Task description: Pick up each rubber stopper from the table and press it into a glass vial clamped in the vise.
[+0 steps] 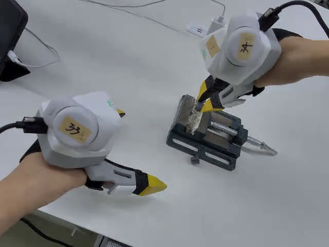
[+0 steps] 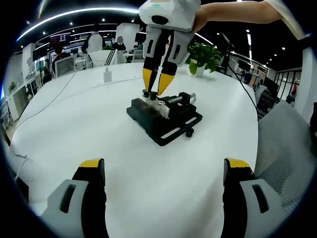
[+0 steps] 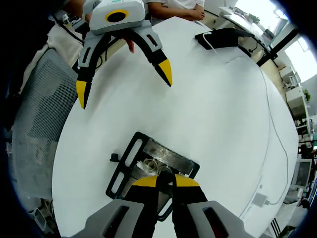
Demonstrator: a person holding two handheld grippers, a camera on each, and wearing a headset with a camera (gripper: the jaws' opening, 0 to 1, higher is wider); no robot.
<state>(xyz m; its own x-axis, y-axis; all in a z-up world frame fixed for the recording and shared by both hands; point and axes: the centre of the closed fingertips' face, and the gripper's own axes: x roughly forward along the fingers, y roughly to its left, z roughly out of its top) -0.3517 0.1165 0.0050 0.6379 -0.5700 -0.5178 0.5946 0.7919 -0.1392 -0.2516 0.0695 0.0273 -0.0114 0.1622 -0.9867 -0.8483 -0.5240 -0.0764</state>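
The right tongs (image 1: 204, 101) are nearly pressed together, pinching a small dark rubber stopper (image 3: 166, 177) directly above the glass vial (image 1: 195, 120), which stands clamped in the dark vise (image 1: 204, 138) on the white worktop (image 1: 128, 62). The left tongs (image 2: 163, 166) are spread wide and hover over the worktop, well apart from the vise.

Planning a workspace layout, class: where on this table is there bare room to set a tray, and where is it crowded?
Free: table between vise and black device; between left tongs and vise. Crowded: the vise, where right tongs hold a stopper.
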